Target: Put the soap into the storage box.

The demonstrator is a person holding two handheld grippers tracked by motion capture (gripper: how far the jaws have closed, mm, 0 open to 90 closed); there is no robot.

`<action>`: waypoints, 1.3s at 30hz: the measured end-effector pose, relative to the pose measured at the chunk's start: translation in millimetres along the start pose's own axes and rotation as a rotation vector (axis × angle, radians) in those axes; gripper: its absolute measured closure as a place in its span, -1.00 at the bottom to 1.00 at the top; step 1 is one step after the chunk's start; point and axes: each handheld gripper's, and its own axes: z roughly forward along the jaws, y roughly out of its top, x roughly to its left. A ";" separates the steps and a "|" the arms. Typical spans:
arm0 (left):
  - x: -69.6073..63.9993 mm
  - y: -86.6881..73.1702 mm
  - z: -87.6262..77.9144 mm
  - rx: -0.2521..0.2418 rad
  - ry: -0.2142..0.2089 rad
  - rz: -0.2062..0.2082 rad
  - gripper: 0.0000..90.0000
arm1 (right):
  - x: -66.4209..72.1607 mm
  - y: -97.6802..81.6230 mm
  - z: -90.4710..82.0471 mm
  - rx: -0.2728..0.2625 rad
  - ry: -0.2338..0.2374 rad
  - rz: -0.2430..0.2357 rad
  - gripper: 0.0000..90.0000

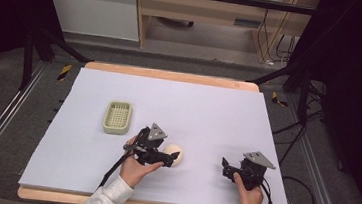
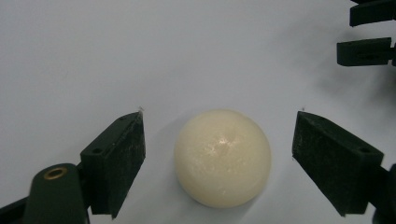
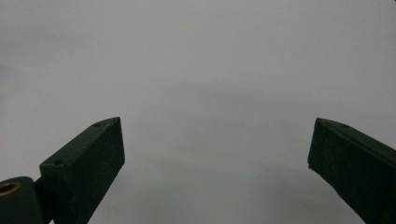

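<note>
Cream-coloured ball (image 2: pixel 222 157) is sitting on the pale sheet (image 1: pixel 203 109) covering the table (image 1: pixel 171 76), near the front edge and a little left of the middle. The left gripper (image 1: pixel 176 156) is lying low around the ball with its jaws spread apart, one on either side; in the left gripper view there is a clear gap of sheet between each black pad and the ball, so nothing is touching it. The person's left hand (image 1: pixel 134 170) is wrapping the gripper's body just behind the ball. A pale green slotted tray (image 1: pixel 117 117) is lying beyond and to the left of the ball, well apart from it. The right gripper (image 1: pixel 224 167) is sitting to the right of the ball, well apart, pointing toward it, held by the right hand (image 1: pixel 249 194). In its own view its jaws are standing wide apart over bare sheet, holding nothing. The tips of that gripper are also showing at the top right of the left gripper view.
</note>
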 end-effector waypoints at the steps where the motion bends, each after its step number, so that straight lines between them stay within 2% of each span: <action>1: -0.5 -0.3 1.2 0.003 0.000 0.000 -0.62 | 0.0 0.0 -0.1 0.001 0.000 0.000 -0.91; 27: -7.0 -9.3 29.2 0.072 0.019 0.004 -0.65 | 0.0 0.0 -0.2 0.000 0.001 0.000 -0.91; 39: -6.3 -16.7 37.9 0.099 0.024 -0.002 -0.56 | 0.2 0.0 0.0 0.001 0.001 -0.003 -0.91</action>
